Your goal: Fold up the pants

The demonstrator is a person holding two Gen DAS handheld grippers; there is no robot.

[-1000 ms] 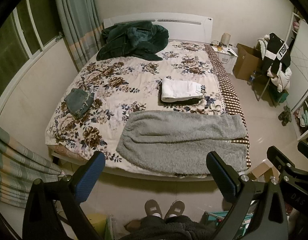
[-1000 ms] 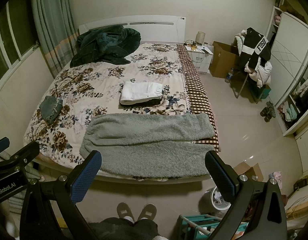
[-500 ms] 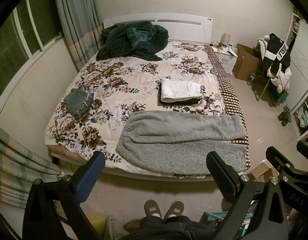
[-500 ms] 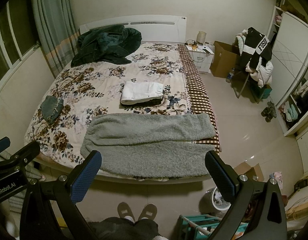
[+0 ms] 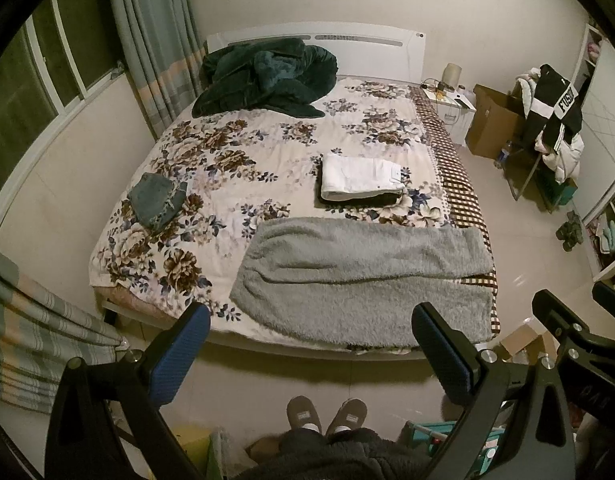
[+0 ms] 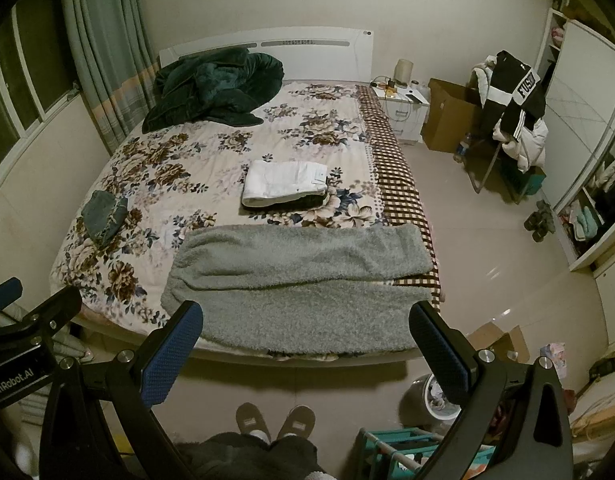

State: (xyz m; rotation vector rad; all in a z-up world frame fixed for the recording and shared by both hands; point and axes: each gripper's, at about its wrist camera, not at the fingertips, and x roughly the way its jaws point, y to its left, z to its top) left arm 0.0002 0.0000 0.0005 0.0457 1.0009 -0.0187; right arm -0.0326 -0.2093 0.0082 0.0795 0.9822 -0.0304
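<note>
Grey fleecy pants [image 5: 363, 280] [image 6: 299, 280] are seen spread flat on the bed [image 5: 267, 152] [image 6: 211, 160], at its foot edge toward the 4 o'clock corner. One leg is laid over the other, with a long crease running between them. The long axis runs 9 to 3 o'clock, parallel to the foot edge; the narrower leg ends point to 3, overhanging the checked border.

A cardboard box [image 5: 491, 128] [image 6: 447, 116] is seen open at 2 o'clock by the wall; its contents cannot be made out. A bin [image 6: 439, 396] on the floor at 5 o'clock holds crumpled scraps.

A folded white stack [image 5: 361, 178] [image 6: 285, 184] is noted at bed centre, a small denim piece [image 5: 157, 200] [image 6: 103, 214] at 9 o'clock.

The left gripper [image 5: 307, 352] and right gripper [image 6: 303, 352] are held above the floor, jaws spread wide, nothing between them.
</note>
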